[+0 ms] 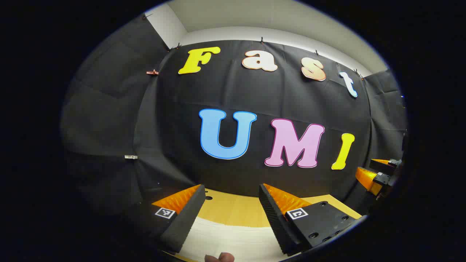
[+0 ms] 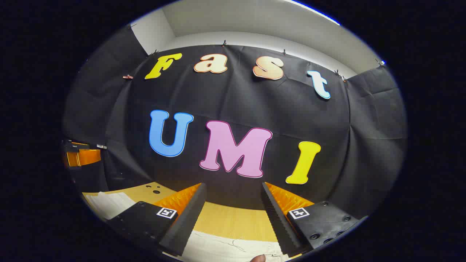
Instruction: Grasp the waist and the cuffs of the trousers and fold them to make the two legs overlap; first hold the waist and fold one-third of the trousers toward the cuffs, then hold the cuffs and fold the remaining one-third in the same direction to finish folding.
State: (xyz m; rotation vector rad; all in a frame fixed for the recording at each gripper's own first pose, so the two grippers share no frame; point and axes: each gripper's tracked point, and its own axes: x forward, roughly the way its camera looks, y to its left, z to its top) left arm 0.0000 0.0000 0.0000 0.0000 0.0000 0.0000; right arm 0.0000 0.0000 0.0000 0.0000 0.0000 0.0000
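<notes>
With both the left gripper (image 1: 231, 198) and right gripper (image 2: 233, 196) wide open and empty, lower them onto the trousers (image 2: 225, 249) near edge on the counter (image 2: 233, 220).

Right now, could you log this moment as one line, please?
left gripper: open, above trousers | right gripper: open, above trousers | table: trousers flat

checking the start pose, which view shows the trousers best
The left gripper view: the pale trousers spread wide between its fingers. The right gripper view shows a creased strip low between its fingers, plus a patch at far left.
</notes>
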